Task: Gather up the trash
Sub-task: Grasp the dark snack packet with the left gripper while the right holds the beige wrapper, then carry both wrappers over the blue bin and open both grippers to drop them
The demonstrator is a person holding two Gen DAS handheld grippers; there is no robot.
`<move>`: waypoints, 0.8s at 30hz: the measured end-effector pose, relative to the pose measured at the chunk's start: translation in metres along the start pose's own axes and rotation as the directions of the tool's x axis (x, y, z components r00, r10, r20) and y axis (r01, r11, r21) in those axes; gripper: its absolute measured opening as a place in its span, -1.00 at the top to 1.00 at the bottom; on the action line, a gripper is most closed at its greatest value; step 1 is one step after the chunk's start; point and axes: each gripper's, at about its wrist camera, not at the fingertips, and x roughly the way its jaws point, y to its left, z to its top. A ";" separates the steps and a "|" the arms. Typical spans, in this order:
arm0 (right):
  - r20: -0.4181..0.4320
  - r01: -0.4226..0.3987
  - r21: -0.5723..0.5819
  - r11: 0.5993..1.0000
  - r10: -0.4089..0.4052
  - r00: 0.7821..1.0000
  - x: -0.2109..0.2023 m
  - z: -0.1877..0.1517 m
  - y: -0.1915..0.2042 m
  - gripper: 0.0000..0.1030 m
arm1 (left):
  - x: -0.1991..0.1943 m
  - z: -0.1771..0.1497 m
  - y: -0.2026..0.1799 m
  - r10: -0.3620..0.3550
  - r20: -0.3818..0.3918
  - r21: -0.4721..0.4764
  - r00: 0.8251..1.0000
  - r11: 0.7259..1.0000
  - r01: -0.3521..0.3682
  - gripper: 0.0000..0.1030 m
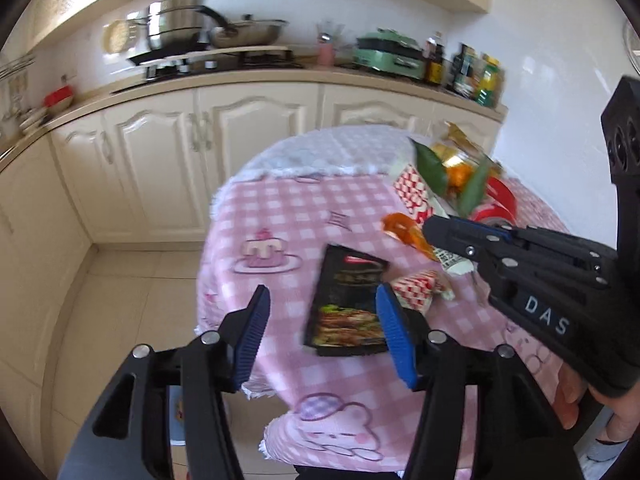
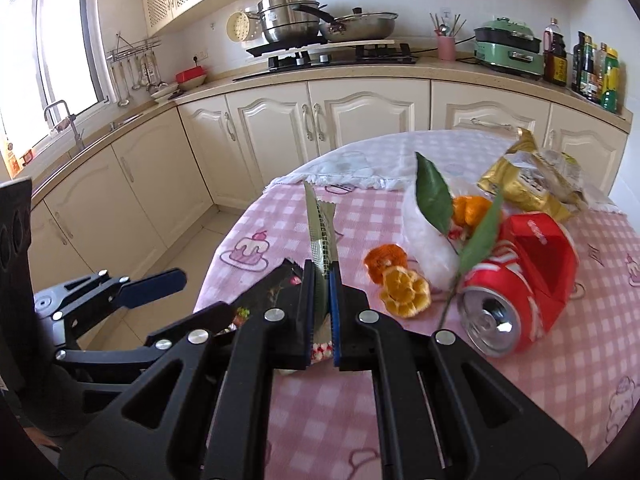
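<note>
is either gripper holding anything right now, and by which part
The right gripper is shut on a red-checked wrapper, pinching its lower part so the silvery upper end sticks up. The left gripper is open and holds nothing.

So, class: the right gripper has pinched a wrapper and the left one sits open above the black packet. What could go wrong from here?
1. The right gripper holds the red-checked wrapper only by a thin edge; it may slip out.
2. The crushed red can lies on its side and might roll if bumped.
3. The open left gripper is off-centre over the flat black packet; closing could push it instead of gripping.
</note>
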 end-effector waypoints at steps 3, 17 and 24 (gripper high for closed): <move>-0.002 0.011 0.009 1.000 -0.011 1.000 -0.005 -0.004 -0.003 0.86 | 0.017 0.001 -0.011 -0.003 -0.051 0.040 0.999 0.999 0.005 -0.06; -0.017 0.004 0.006 1.000 -0.004 1.000 -0.002 -0.010 0.000 0.87 | 0.026 0.003 -0.003 -0.058 -0.042 -0.029 0.997 0.998 0.057 0.92; -0.012 -0.022 -0.035 0.999 0.021 1.000 0.005 -0.006 0.029 0.87 | 0.006 -0.004 0.024 -0.086 0.036 -0.126 0.996 0.988 0.090 0.95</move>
